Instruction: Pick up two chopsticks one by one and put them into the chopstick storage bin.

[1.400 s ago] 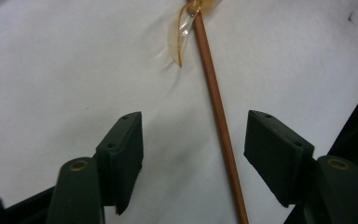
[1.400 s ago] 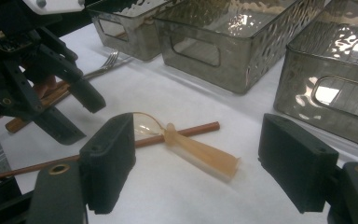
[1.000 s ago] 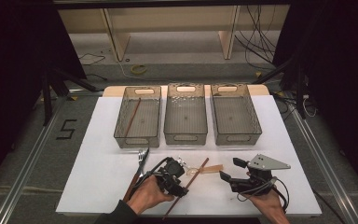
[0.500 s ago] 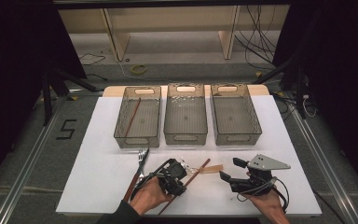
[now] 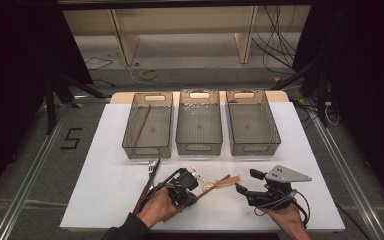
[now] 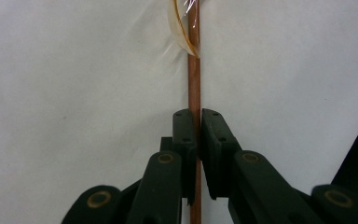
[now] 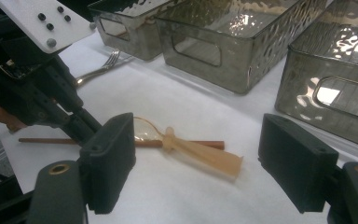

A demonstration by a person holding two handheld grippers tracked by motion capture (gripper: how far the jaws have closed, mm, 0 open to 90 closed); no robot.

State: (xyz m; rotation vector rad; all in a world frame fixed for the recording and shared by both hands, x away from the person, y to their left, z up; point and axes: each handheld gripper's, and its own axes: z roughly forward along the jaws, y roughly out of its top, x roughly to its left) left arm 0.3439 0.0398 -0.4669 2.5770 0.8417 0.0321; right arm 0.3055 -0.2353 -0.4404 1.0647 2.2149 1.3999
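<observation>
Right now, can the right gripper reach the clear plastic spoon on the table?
Probably yes: the right gripper is open, and the clear plastic spoon lies just ahead with bare table between.

One readable mark: black "5" [image 5: 72, 138] taped on grey floor [image 5: 25, 165], left of table [image 5: 110, 125] in high view. No labels, brands or numbers legible on bins, grippers or utensils
</observation>
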